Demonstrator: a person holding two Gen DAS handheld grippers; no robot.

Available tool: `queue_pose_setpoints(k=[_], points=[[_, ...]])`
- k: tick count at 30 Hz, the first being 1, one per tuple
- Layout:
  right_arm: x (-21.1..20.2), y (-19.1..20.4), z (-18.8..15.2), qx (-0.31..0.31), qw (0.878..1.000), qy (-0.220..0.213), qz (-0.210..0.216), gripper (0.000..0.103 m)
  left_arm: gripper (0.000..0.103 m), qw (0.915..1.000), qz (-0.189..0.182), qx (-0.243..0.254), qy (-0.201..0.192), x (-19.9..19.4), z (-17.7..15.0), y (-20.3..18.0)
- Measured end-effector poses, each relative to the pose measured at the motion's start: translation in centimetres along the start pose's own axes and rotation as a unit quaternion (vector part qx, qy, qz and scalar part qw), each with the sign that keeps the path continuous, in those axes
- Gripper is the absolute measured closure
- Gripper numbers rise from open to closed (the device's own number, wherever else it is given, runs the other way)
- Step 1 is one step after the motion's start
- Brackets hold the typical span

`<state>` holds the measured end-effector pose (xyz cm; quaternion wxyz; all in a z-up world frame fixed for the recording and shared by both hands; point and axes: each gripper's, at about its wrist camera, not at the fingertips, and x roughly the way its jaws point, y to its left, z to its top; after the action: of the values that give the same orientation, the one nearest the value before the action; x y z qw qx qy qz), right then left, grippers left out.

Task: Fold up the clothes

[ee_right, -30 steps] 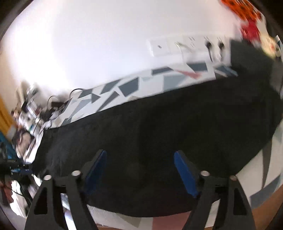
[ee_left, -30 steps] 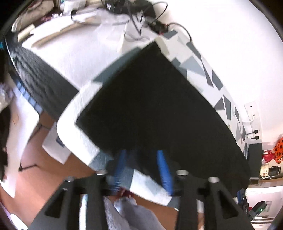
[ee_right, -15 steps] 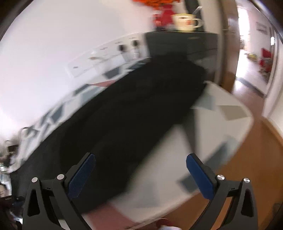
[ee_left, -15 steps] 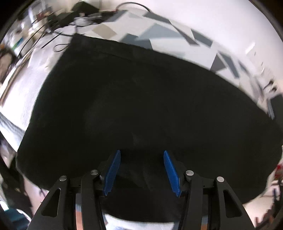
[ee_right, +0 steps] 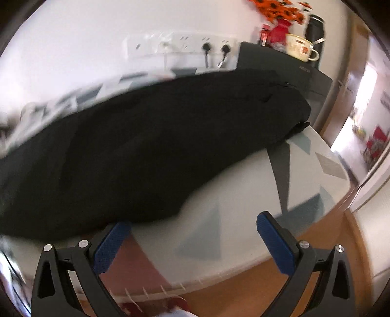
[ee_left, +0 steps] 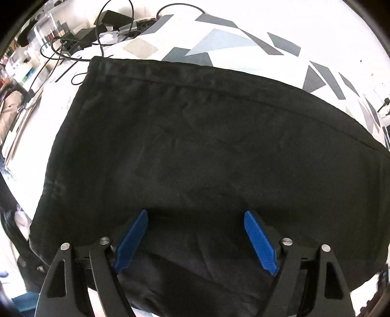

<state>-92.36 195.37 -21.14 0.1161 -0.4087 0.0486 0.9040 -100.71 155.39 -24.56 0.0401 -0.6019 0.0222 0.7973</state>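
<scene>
A large black garment (ee_left: pixel 195 151) lies spread flat on a white table cover with grey triangles (ee_left: pixel 219 41). My left gripper (ee_left: pixel 196 240) is open, its blue fingers (ee_left: pixel 132 237) hovering over the garment's near edge, holding nothing. In the right wrist view the same black garment (ee_right: pixel 146 146) stretches across the table cover (ee_right: pixel 243 207). My right gripper (ee_right: pixel 195 243) is open and empty, just off the garment's near right edge, above the table's front edge.
Cables and black boxes (ee_left: pixel 107 22) clutter the far left of the table. A wall socket strip (ee_right: pixel 182 44) and a dark cabinet (ee_right: pixel 280 68) with a mug (ee_right: pixel 299 47) stand behind. Wooden floor (ee_right: pixel 316 243) lies past the table's right corner.
My left gripper has opened wider and settled over the garment's near edge. My right gripper has swung right, from over the garment to beside its right end.
</scene>
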Motion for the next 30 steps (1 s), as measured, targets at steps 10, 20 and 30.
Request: queue_pose_setpoints(k=[10, 20, 30], points=[[2.9, 0.8, 0.9, -0.009, 0.999, 0.015, -0.032, 0.0, 0.016, 0.9998, 0.014, 0.001, -0.012, -0.8, -1.8, -2.2], [3.0, -2.9, 0.8, 0.025, 0.997, 0.035, -0.065, 0.0, 0.0, 0.9997, 0.018, -0.008, -0.014, -1.2, -5.1, -3.3], [-2.6, -7.6, 1.3, 0.111, 0.993, -0.006, 0.04, 0.0, 0.0, 0.9992, 0.004, -0.04, -0.005, -2.5, -8.8, -4.8]])
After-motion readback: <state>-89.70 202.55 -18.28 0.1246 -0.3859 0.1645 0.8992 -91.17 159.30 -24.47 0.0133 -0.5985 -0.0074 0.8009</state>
